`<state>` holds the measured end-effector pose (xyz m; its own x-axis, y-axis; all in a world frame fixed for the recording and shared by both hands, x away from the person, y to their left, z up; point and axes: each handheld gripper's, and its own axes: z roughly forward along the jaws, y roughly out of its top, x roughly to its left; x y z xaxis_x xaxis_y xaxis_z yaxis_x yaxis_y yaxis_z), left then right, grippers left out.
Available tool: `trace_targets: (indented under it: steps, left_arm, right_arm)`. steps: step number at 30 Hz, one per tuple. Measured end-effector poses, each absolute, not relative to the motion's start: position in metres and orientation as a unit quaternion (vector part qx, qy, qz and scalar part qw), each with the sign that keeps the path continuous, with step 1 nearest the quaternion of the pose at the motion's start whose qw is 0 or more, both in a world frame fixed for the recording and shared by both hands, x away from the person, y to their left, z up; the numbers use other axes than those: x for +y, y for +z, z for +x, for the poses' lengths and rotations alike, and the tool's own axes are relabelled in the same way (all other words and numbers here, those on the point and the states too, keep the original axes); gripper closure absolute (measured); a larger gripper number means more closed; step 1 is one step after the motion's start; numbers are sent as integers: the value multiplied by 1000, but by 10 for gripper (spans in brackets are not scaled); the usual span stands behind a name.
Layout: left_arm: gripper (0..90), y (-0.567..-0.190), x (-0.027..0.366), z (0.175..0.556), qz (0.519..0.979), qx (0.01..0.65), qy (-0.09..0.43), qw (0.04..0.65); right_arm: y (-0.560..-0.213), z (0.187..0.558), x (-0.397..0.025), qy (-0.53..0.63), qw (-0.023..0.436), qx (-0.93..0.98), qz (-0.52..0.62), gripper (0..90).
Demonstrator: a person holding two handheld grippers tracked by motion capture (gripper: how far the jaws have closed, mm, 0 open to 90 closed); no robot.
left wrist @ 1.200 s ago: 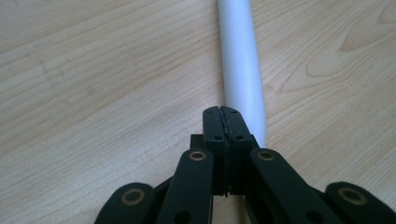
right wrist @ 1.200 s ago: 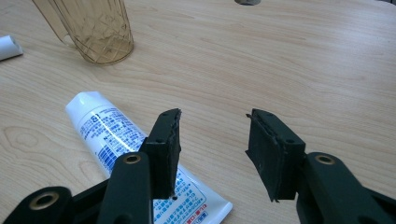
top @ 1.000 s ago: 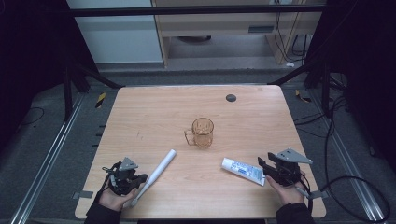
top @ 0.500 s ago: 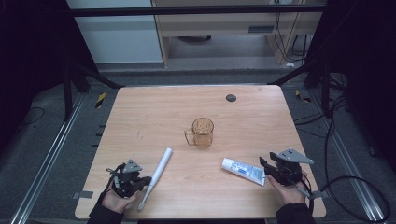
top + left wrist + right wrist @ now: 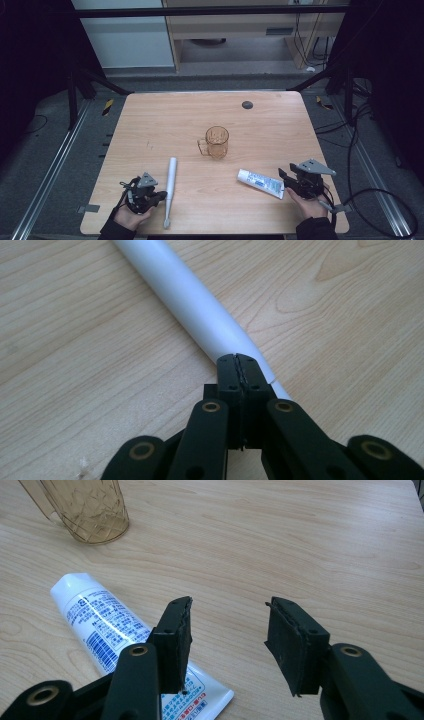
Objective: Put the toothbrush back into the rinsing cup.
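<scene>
So far nothing sits in the cup (image 5: pixel 217 141): left tongs (image 5: pixel 150 196) pressed together beside the toothbrush (image 5: pixel 170 187), right tongs (image 5: pixel 286 181) spread by the toothpaste (image 5: pixel 260 183), both near the cup on the desk (image 5: pixel 150 125)

Worktop (image 5: pixel 150 125) far half open, mug (image 5: pixel 217 142) the 1 upright obstacle at centre, toothbrush (image 5: pixel 170 186) and toothpaste tube (image 5: pixel 260 182) lying flat near front edge, clear lane between them

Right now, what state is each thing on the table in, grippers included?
Toothbrush: lying flat, not gripped.
Toothpaste tube: lying flat, not gripped.
Cup: upright; contents unclear.
Left gripper: jaws shut, over the toothbrush.
Right gripper: jaws open, beside the tube.
</scene>
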<state>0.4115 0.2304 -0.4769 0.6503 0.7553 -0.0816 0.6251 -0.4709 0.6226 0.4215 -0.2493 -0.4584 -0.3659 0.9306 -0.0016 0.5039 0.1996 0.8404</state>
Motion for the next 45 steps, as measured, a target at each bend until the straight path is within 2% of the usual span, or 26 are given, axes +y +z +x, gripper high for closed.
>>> trace_targets:
  steps: [37,45]
  left_arm:
    - [896,-483,205,417,859,384,100,324]
    - [895,-459,216,423,838,392,128,357]
  right_arm:
    - [-461,424,-252,385,272,727,500,517]
    - [-461,424,-252,386,272,726,500,518]
